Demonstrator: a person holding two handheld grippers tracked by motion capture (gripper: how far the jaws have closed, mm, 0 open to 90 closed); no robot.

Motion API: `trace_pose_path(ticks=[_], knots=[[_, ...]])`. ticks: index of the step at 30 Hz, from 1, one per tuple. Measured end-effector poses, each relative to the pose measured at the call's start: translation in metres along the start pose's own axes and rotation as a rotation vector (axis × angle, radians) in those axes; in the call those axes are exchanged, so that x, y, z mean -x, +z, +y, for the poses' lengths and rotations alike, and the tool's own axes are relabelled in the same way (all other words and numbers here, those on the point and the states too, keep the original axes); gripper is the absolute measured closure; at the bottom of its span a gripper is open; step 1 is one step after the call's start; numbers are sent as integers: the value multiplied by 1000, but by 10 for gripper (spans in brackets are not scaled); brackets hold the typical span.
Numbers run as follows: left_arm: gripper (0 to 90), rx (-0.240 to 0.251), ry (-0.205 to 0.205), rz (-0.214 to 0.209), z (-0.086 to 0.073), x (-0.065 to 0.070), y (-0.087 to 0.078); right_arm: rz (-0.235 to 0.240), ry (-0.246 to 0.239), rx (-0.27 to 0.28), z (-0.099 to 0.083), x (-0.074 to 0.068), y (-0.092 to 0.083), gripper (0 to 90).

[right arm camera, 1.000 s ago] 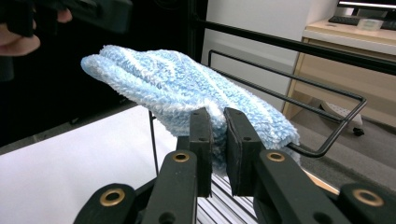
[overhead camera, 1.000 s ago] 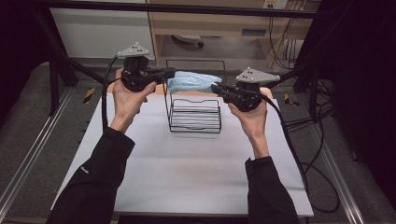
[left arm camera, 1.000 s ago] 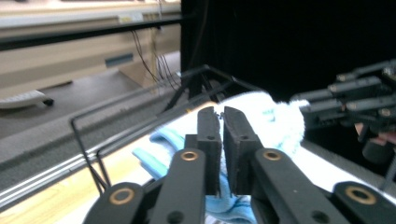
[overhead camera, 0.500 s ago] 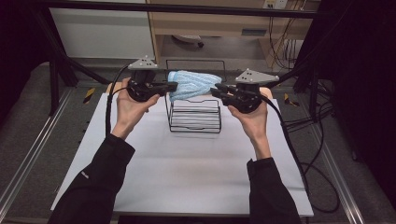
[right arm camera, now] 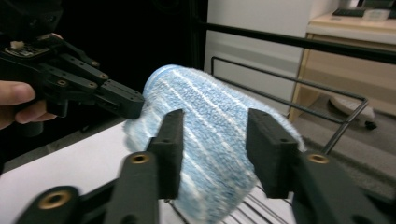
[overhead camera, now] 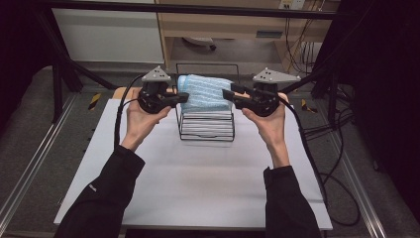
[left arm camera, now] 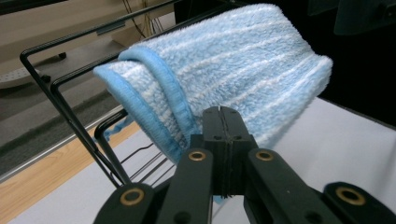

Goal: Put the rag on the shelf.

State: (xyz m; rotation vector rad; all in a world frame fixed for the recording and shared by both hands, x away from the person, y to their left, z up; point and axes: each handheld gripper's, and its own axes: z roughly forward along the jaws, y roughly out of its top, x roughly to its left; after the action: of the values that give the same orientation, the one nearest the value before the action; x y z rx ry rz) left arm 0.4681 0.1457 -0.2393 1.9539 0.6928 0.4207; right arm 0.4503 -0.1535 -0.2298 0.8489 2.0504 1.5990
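Left claw (overhead camera: 184,97) is clamped fully together on the left end of the folded blue towel (overhead camera: 205,92); in the left gripper view its tips are pinched flat on the hemmed edge, with the towel (left arm camera: 224,74) running away from them up and to the right. The towel hangs level over the top of the black wire rack (overhead camera: 206,133) at the far middle of the white table (overhead camera: 198,188), its long axis running left to right between the two hands, its lower part sagging into the rack. Right claw (overhead camera: 228,94) sits at the towel's right end; its jaws have just been opening and now stand part way apart, straddling the towel (right arm camera: 215,154) with a gap on each side, pads not pressing, so it holds nothing. Judgement: the left claw alone carries the towel, and lowering it into the rack depends on keeping that long axis in line with the rack's opening. The rack's back rail (right arm camera: 289,81) lies just beyond the towel.
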Motion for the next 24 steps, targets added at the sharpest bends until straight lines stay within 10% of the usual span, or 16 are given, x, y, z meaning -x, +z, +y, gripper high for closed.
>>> trace_pose_path(ticks=[5,24], knots=[[900,-1,2,-5,-6,-1,2,29,22,-84,-9,2,5,900],[900,24,-24,38,-24,-10,27,-62,34,-78,-50,23,30,900]])
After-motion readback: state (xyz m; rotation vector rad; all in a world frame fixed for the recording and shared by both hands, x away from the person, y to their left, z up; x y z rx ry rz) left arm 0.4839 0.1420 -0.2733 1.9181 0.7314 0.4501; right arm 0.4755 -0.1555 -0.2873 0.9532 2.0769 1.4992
